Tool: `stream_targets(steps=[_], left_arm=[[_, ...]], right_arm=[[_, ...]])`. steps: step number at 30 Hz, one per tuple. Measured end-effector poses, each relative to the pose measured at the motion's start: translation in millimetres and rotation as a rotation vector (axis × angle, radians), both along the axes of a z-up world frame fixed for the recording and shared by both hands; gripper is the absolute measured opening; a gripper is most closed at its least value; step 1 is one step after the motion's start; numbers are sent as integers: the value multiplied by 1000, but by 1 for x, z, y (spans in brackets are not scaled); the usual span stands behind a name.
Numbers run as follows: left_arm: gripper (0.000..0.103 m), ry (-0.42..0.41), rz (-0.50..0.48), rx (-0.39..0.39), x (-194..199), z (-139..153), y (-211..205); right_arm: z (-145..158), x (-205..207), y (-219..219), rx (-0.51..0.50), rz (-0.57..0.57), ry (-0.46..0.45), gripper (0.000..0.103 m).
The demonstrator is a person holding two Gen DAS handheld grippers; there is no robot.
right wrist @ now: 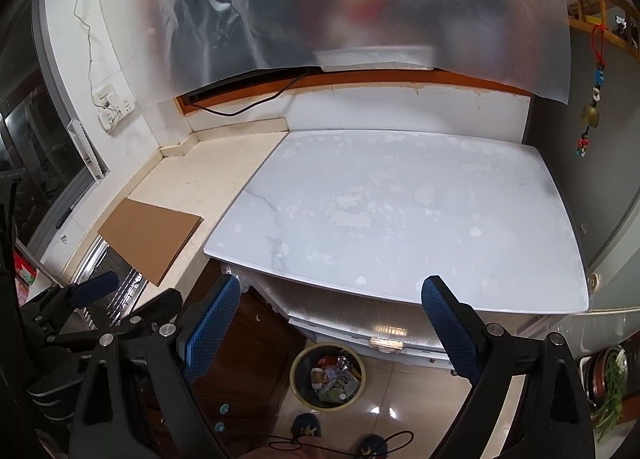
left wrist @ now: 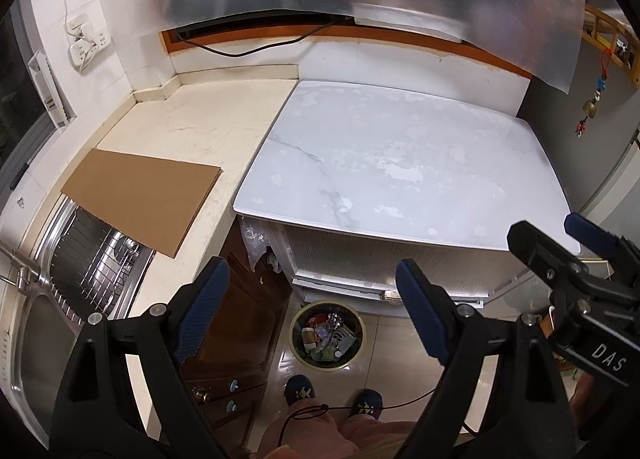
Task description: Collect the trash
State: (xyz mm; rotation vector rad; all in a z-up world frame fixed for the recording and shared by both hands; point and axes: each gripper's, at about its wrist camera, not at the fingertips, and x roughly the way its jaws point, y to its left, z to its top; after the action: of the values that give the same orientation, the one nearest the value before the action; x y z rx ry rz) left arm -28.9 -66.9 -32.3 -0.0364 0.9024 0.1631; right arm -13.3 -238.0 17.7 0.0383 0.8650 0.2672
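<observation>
trash: (left wrist: 327, 335) lies inside the round bin on the floor, a mixed heap of wrappers, a crumpled foil piece, a small brown cup and greenish scraps; as a loose pile it shows no clear long axis or pointing direction.
bin: (left wrist: 298, 317) dark inside with a pale yellow rim, upright, mouth facing up, standing on glossy tiles just in front of the white cabinet under the table.
shoes: (left wrist: 299, 388) dark blue pair on the tiles, toes towards the bin, nearest the cameras.
left gripper: (left wrist: 312, 311) released, blue-padded fingers spread wide, nothing between them, held above the bin.
right gripper: (right wrist: 332, 323) released as well, fingers wide apart and empty; in the left view it shows at the right edge.
cardboard sheet: (left wrist: 144, 199) flat on the cream counter, one end overhanging the steel sink rack.
marble table: (left wrist: 400, 163) white top, bare, butting against the counter on its left.
plastic sheet: (right wrist: 360, 11) translucent, hanging at the far wall above the table; what is behind it is blurred.
</observation>
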Motion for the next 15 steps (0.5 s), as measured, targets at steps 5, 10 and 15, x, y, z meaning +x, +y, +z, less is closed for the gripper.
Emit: stream_targets(steps=[5, 10, 15], left_arm=[[83, -3, -2, 0, 0, 0, 2], [83, -7, 2, 0, -2, 0, 2], [83, -8, 2, 0, -2, 1, 2]], right_arm=[[-4, -1, 3, -3, -2, 5, 93], [-6, -2, 5, -5, -2, 6, 93], [-6, -2, 6, -5, -3, 5, 93]])
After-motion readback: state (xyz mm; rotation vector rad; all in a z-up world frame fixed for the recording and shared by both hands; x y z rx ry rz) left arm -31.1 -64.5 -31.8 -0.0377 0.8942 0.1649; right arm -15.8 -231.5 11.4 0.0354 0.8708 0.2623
